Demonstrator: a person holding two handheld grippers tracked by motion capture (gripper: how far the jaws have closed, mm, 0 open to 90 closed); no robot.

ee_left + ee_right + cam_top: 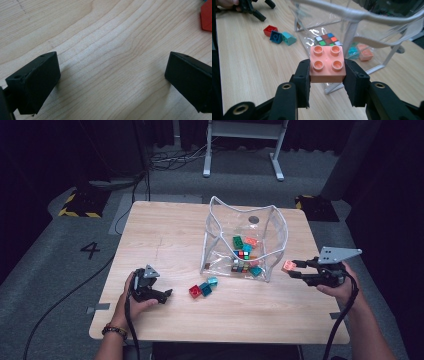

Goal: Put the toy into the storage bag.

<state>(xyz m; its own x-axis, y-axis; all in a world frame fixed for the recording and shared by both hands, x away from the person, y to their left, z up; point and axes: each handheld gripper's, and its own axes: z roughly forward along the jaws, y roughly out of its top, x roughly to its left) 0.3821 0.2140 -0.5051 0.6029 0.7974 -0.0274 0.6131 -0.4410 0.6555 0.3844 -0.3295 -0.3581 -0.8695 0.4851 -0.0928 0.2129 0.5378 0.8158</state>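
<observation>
Tongs on the right (326, 82) are clamped on a salmon-pink four-stud brick (327, 64), one jaw pressed to each side, studs facing up. In the high view that brick (289, 266) hangs above the bench (165, 230), just off the right-hand wall of the clear plastic bag (245, 237), outside it. Inside the bag lie more bricks and a colour cube (327, 40). Left tongs (162, 295) rest low on the wood with the jaws spread wide and bare wood between them. Near them, in front of the bag, sit a red brick (195, 291), a blue brick (205, 289) and a teal brick (212, 281), bunched together
</observation>
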